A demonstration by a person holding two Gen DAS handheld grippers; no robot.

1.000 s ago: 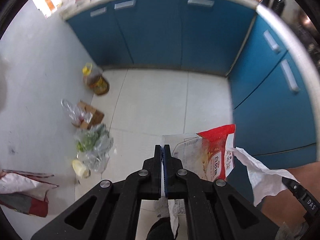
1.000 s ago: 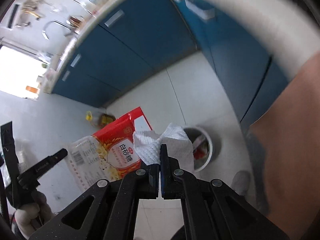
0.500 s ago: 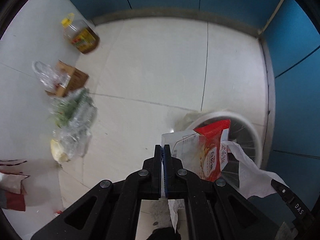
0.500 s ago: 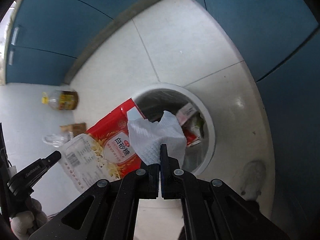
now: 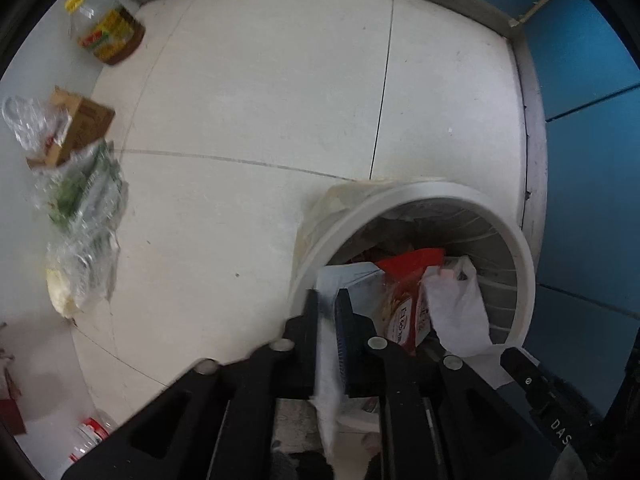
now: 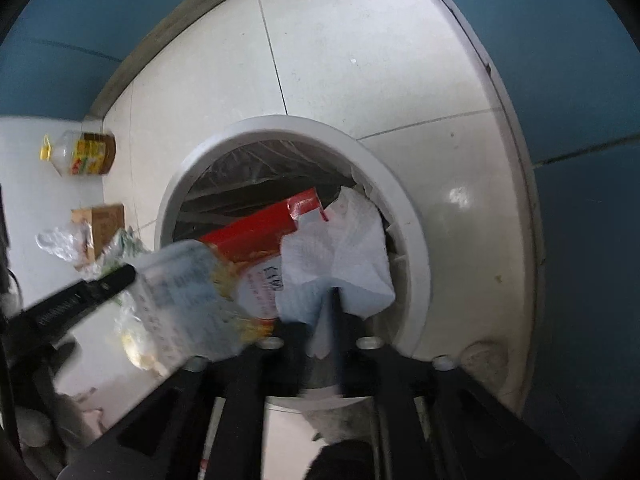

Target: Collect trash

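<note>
Jaws on my left gripper (image 5: 327, 312) and right gripper (image 6: 320, 322) have just parted slightly, freeing the bag (image 5: 404, 304) and tissue (image 6: 340, 256) over the bin (image 6: 404, 216), so both should drop in.

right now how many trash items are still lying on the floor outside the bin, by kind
oil bottle: 1
cardboard box: 1
clear crumpled plastic: 1
clear bag with greens: 1
red-label bottle: 1
total: 5
Not counted: sugar bag and paper towel, over the trash bin.
</note>
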